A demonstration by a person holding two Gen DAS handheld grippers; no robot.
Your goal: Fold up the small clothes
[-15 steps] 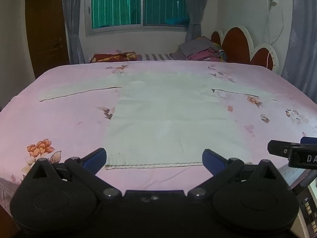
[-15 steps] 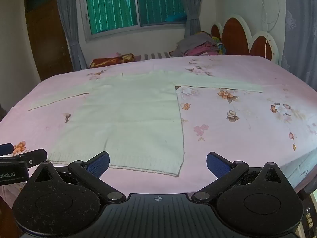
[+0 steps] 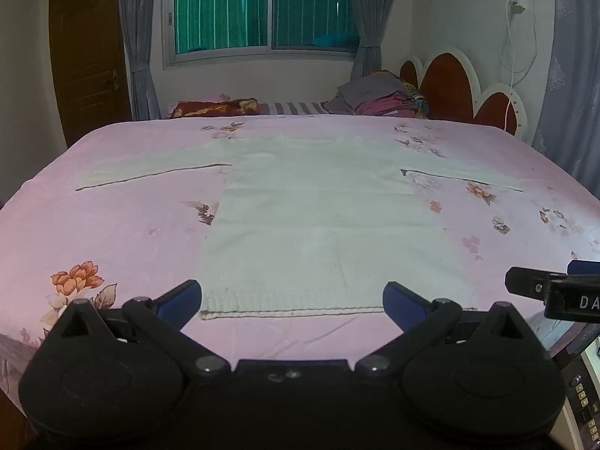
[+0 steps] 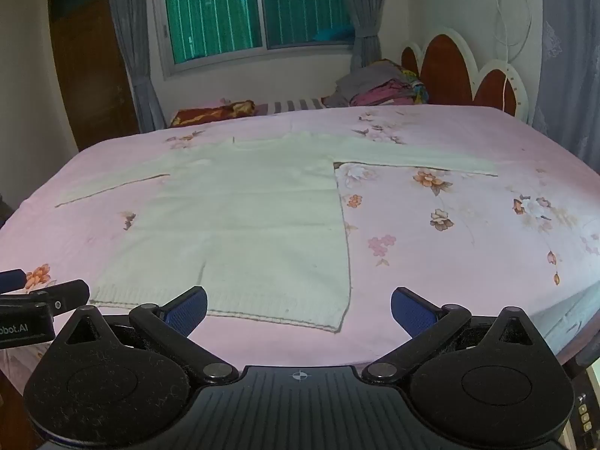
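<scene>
A pale sweater (image 3: 330, 225) lies flat in the middle of the picture on a pink flowery bed (image 3: 112, 225), with one sleeve reaching left and one reaching right. At the bottom, the left gripper (image 3: 292, 302) has its jaws spread wide with nothing in them, just in front of the sweater's bottom edge. The right gripper (image 4: 299, 309) is spread wide too, near the sweater's lower right corner.

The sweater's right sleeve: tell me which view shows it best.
The right wrist view. There the white sweater shows its right sleeve full length against the pink bedsheet, lower edge sharply outlined. The left wrist view shows the same sleeve narrower, farther off toward the side and fainter.
</scene>
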